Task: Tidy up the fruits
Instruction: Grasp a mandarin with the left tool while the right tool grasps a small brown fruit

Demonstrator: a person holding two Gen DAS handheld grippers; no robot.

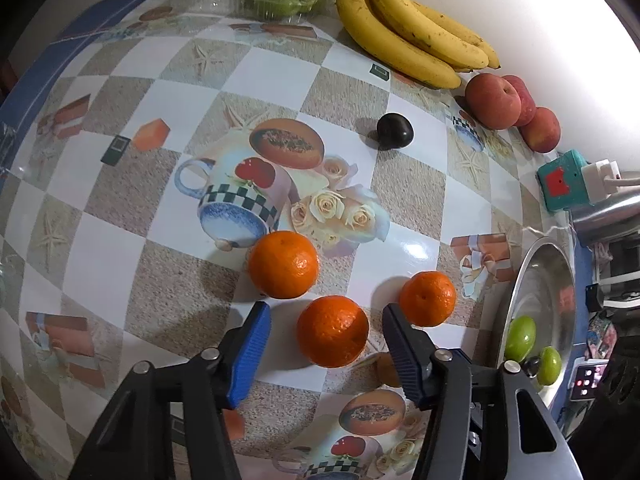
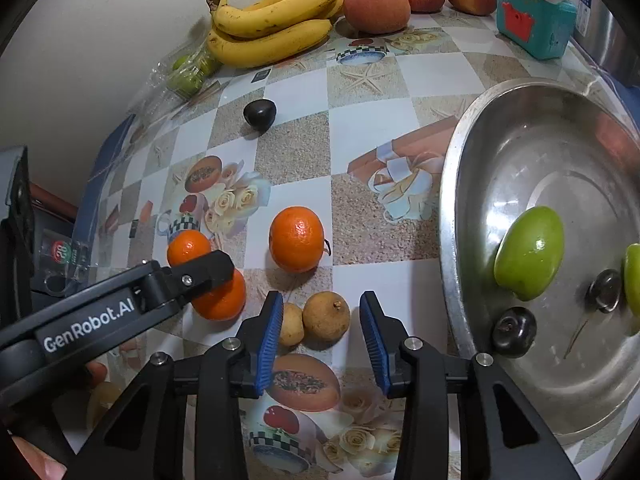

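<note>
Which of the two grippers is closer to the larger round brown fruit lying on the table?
Right. The right gripper has the larger round brown fruit between its open fingers, untouched. The left gripper sits off to the side, straddling an orange.

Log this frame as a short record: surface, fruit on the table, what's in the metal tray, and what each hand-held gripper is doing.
surface: table with a patterned cover
loose fruit: three oranges, bananas, three peaches, one dark plum, two brown fruits
bagged: green fruits
tray: metal tray holding two green fruits and a dark plum
left hand-held gripper: open, straddling the nearest orange
right hand-held gripper: open, around the larger brown fruit
</note>
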